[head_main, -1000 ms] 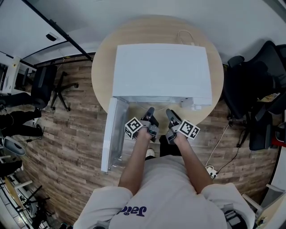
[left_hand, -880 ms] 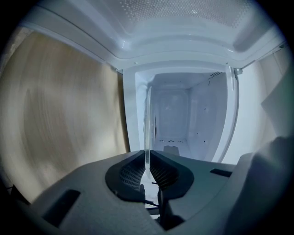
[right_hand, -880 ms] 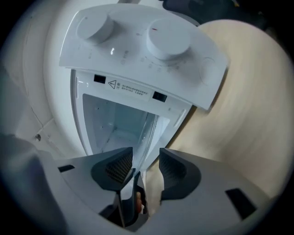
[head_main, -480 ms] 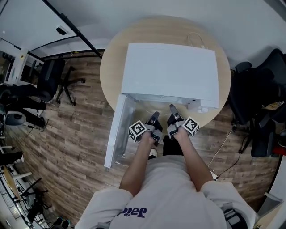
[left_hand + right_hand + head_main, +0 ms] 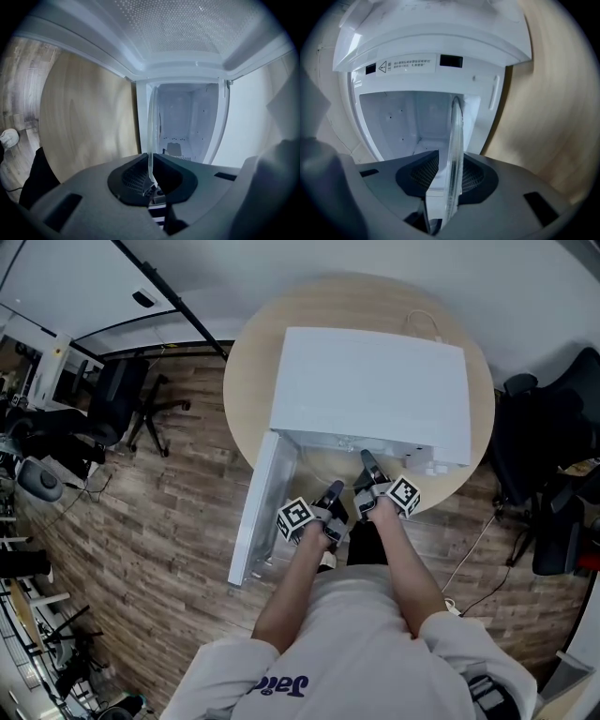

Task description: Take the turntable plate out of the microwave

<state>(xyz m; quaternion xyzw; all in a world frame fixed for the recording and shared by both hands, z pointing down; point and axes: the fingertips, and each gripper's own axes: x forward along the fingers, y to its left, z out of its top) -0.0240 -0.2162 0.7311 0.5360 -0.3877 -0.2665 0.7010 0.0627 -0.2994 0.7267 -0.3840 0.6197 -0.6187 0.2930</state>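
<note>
Since a second ago the left gripper (image 5: 335,493) has been drawing back toward the person while the right gripper (image 5: 367,465) has been rolling and staying up at the oven's front. Both are working before the white microwave (image 5: 370,381), which is sitting on the round wooden table (image 5: 246,381) with its door (image 5: 258,512) hanging open on the left. Its white cavity (image 5: 403,117) is showing a pale floor and back wall dotted with small holes.

Seen edge-on in both gripper views, the clear glass turntable plate (image 5: 152,136) is lying at the cavity's mouth. Whether its far rim is still reaching inside cannot be told. The left gripper is clamping the plate's near rim, its ribbed pads (image 5: 133,176) drawn nearly together with the glass pinched between them. The right gripper's jaws are closing with another part of the rim between them. A gap is showing on either side of the glass, so they are not yet pressing it.
</note>
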